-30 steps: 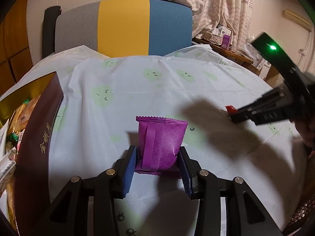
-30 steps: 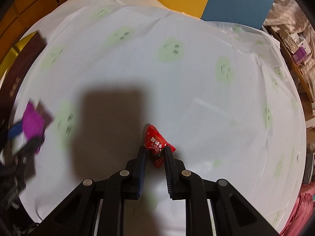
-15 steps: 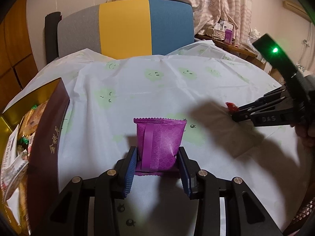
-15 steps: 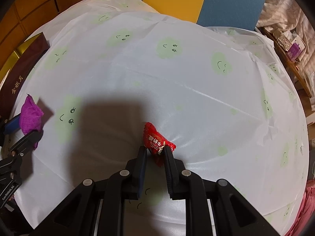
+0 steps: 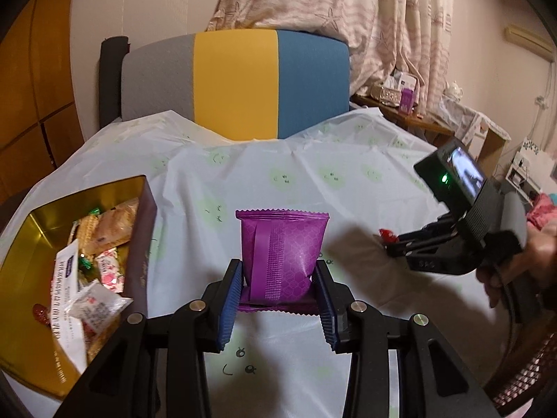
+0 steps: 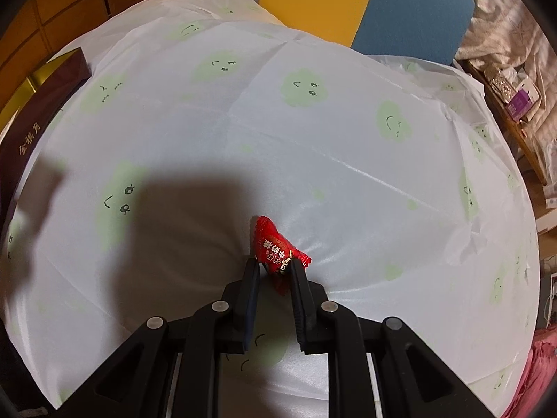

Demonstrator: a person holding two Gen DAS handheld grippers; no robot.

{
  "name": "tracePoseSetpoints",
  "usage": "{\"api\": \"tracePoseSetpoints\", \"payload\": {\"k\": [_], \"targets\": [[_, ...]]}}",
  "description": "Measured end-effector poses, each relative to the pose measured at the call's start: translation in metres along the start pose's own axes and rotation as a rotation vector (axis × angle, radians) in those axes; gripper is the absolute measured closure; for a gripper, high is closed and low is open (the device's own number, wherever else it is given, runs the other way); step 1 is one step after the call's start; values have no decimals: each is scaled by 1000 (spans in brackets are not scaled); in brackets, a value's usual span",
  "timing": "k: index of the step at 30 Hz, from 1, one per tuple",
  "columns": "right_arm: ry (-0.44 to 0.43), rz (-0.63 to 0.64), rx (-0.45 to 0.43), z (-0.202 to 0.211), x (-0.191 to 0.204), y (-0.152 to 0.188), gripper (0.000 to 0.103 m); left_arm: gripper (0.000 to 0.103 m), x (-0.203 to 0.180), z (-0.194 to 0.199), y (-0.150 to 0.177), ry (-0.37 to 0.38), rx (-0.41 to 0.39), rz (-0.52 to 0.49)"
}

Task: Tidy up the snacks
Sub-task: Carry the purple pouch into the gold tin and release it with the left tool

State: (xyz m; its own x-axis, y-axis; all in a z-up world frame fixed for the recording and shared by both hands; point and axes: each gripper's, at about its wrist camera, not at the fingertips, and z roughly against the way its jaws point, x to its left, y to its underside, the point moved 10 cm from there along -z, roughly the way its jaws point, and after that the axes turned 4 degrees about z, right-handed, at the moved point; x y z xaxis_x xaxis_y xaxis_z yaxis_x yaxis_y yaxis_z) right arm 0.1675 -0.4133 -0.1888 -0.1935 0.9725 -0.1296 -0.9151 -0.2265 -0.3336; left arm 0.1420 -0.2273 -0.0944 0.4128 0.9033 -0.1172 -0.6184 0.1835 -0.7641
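Your right gripper (image 6: pixel 275 271) has its blue-padded fingers (image 6: pixel 251 299) pinched on a red candy wrapper (image 6: pixel 275 249), which pokes up and fwd past the tips w/ white print on it. Below is the round table (image 6: pixel 313 132), covered by a white cloth w/ green smiley blobs; a big dark shadow falls across the cloth left of the candy. At the far left edge you see the dark maroon wall of the snack box (image 6: pixel 38 104) w/ gold lettering, well apart from the candy. Behind the table: a chair back (image 6: pixel 410 10) in yellow and blue. Top right, a wooden shelf (image 6: pixel 511 104) w/ small boxes.
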Motion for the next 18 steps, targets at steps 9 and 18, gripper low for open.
{"api": "tracePoseSetpoints", "payload": {"k": [9,18], "targets": [[21,25,-8,7,5,6,85,62,18,26,-9,-13,-30,52],[35,38,-12,7,7,6,85,62,47,44,-10,-36,-45,113]]}}
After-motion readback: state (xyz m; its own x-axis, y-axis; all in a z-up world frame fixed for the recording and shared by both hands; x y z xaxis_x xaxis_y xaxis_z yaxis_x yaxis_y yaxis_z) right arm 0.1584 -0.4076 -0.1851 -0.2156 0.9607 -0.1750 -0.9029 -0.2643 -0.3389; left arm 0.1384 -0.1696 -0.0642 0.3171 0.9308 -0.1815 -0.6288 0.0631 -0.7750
